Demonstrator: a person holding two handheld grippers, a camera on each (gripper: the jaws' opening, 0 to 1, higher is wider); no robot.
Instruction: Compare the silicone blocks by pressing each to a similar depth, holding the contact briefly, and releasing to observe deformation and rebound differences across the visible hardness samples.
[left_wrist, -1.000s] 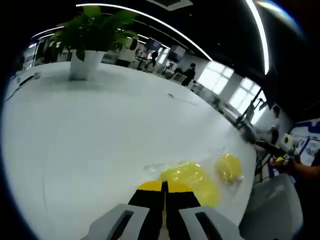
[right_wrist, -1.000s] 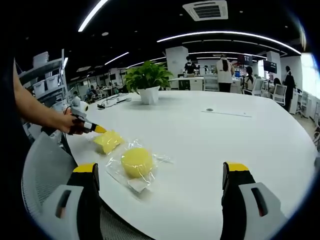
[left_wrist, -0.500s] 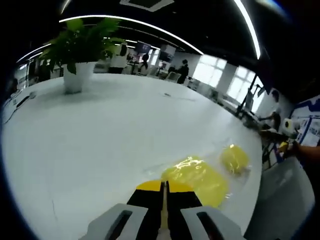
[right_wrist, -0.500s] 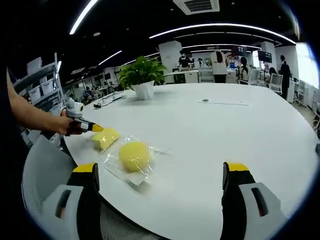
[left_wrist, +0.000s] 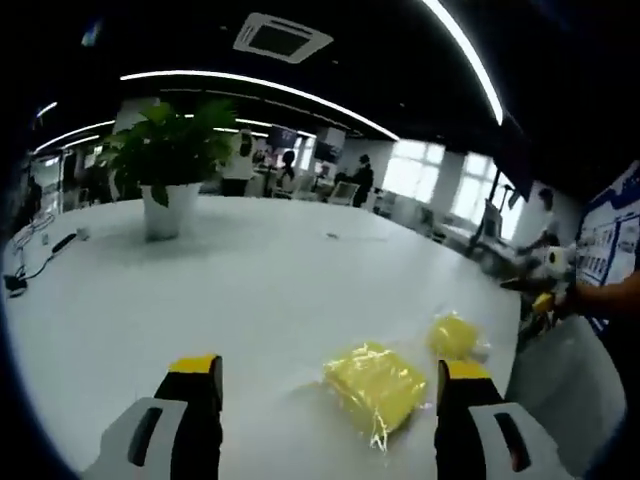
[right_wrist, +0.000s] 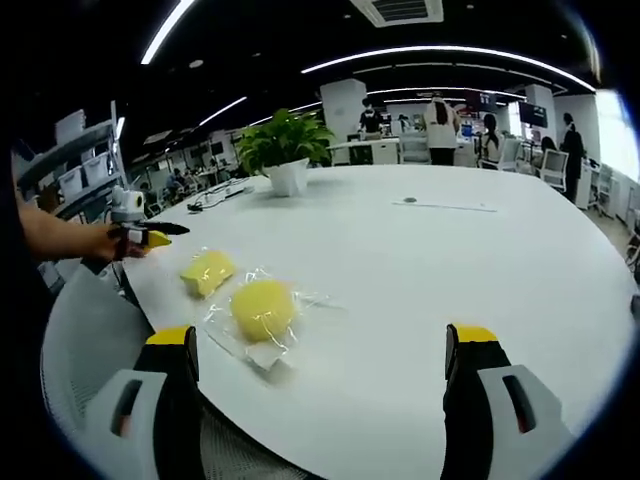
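Contact with either sample is absent now, so pressing looks still to be done. Left gripper (left_wrist: 325, 400), jaws spread apart, hovers over the flat yellow silicone block (left_wrist: 375, 384) in clear wrap on the white table (left_wrist: 250, 280). Just right lies the round yellow block (right_wrist: 262, 309). Right gripper (right_wrist: 325, 385) waits near, jaws wide, empty.

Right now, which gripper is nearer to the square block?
The left gripper: it hangs open just off the square block, clear of it. The right gripper is farther back, beyond the round block.
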